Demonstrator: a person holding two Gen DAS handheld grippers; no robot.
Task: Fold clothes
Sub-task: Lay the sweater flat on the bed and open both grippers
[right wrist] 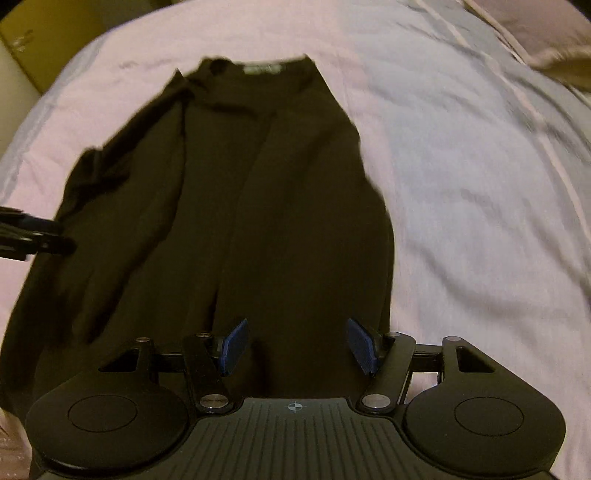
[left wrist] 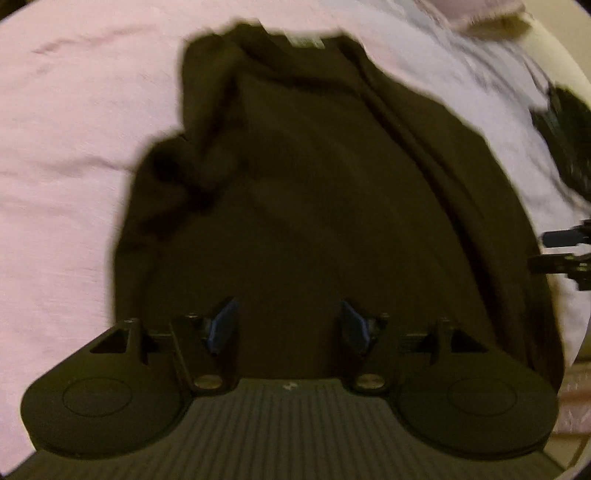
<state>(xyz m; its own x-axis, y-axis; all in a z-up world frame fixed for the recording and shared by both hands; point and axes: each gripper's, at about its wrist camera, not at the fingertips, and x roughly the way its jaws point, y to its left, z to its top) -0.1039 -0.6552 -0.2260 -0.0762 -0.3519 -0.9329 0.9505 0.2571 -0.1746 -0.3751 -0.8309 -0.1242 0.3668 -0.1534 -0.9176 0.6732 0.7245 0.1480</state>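
— Fingers first: how do they stand?
— Both pairs are spread apart, nothing between them. Left gripper hangs over the near end of the shirt; its blue pads show on each side with dark cloth between.
— And the right gripper?
— Same, over the near end of that shirt, close to its right edge. Whether the tips touch the cloth I cannot tell; both views are blurred.
— Where does the shirt lie?
— On a pale pink sheet, lengthwise away from the cameras, collar and a light label at the far end. Its left side is bunched into folds; the right edge runs fairly straight.
— Anything else?
— A pillow at the far right, and a black object on the sheet to the right in the left view.
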